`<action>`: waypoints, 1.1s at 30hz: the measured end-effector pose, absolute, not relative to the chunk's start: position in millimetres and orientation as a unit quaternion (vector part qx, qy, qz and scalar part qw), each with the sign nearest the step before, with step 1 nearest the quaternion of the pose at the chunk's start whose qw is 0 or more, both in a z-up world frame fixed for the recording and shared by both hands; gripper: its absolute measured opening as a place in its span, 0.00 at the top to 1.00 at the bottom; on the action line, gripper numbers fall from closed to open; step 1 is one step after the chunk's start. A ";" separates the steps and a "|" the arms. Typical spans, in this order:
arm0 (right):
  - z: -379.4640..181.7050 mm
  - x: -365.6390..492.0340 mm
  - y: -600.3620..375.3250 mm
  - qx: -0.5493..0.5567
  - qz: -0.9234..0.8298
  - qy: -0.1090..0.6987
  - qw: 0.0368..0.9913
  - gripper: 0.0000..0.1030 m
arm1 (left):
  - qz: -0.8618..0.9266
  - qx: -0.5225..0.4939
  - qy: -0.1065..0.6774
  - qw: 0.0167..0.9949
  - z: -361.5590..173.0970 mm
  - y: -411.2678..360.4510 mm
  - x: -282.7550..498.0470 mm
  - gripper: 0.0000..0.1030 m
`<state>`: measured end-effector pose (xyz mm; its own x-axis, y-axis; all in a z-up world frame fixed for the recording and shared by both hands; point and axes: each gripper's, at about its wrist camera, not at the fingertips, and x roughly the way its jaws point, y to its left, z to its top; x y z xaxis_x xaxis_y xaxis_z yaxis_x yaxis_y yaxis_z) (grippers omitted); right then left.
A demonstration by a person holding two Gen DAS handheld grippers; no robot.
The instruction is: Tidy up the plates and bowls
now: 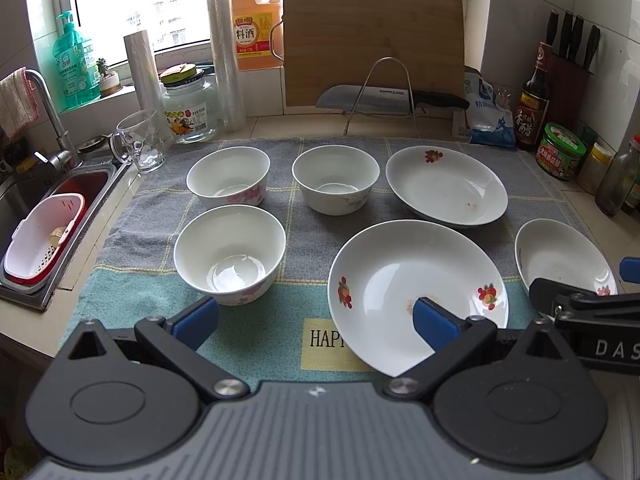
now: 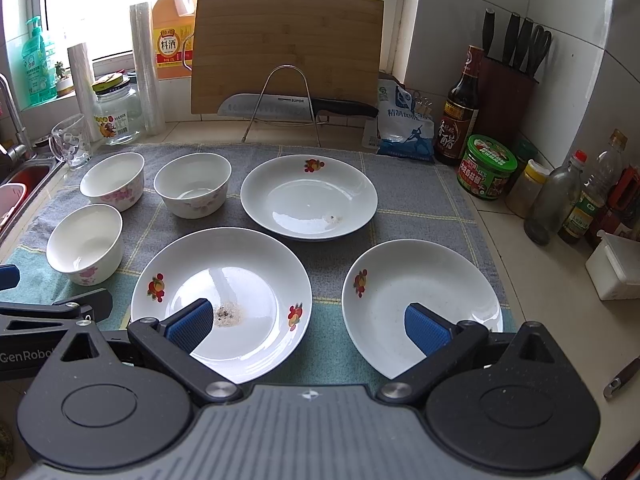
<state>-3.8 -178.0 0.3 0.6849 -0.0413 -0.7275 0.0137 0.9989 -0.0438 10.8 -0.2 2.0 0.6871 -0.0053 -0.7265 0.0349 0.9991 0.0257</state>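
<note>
We judge the task unstarted: three bowls (image 1: pixel 230 254) sit left on the towel (image 2: pixel 408 208), three plates (image 2: pixel 222 300) right, none stacked. Our left gripper (image 1: pixel 316 322) and right gripper (image 2: pixel 308 322) hover near, fingers apart, empty. Next we'd grip a rim and stack

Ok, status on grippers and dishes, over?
Left gripper and right gripper open, empty. Three bowls, three plates separate on the towel, none stacked. Nothing in the way.
</note>
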 end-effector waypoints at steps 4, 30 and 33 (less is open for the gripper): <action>0.6 -2.6 -178.6 -0.017 -0.015 0.396 0.918 0.00 | -0.010 0.019 0.395 0.919 1.7 -0.1 11.4 0.01; 0.9 1.4 -181.1 -0.021 -0.024 0.385 0.922 0.00 | -0.029 0.020 0.394 0.918 1.7 -4.7 20.5 0.01; 1.3 1.7 -181.7 -0.024 -0.029 0.379 0.925 0.00 | -0.042 0.024 0.391 0.919 2.0 -7.2 24.7 0.01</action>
<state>1.7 -181.7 1.3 0.7118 -0.0712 -0.6988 0.0353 0.9972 -0.0656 24.7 -7.2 2.0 0.6912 -0.0574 -0.7204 0.0953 0.9954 0.0120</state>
